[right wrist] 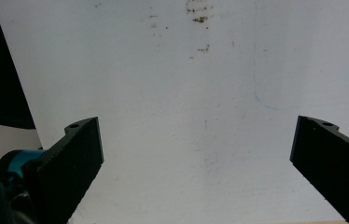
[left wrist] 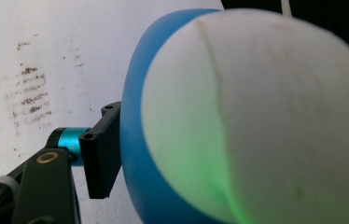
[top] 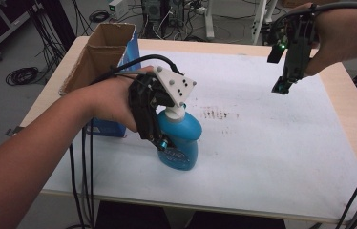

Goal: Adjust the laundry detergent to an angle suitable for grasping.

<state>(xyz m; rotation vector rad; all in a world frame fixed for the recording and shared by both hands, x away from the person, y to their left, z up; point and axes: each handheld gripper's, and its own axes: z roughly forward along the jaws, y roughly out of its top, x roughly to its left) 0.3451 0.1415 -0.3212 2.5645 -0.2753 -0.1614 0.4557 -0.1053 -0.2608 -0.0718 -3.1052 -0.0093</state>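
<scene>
Blue bottle (top: 180, 138) at centre frame — upright on the white table (top: 272, 157).
Left gripper (top: 160, 138) straddling it, jaws apparently loosened, just beside; right gripper (top: 281, 86) upper right, agape, empty, well apart.

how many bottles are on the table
1. A blue bottle stands near the table's front edge, just right of the open cardboard box, with the left hand-held gripper at its side. The box's inside is hidden from view, so more could be in there.

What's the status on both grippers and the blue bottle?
Left gripper around blue plastic bottle with white cap, one pad at its side. Right gripper open, raised over white table. Brown cardboard box beside bottle.
</scene>
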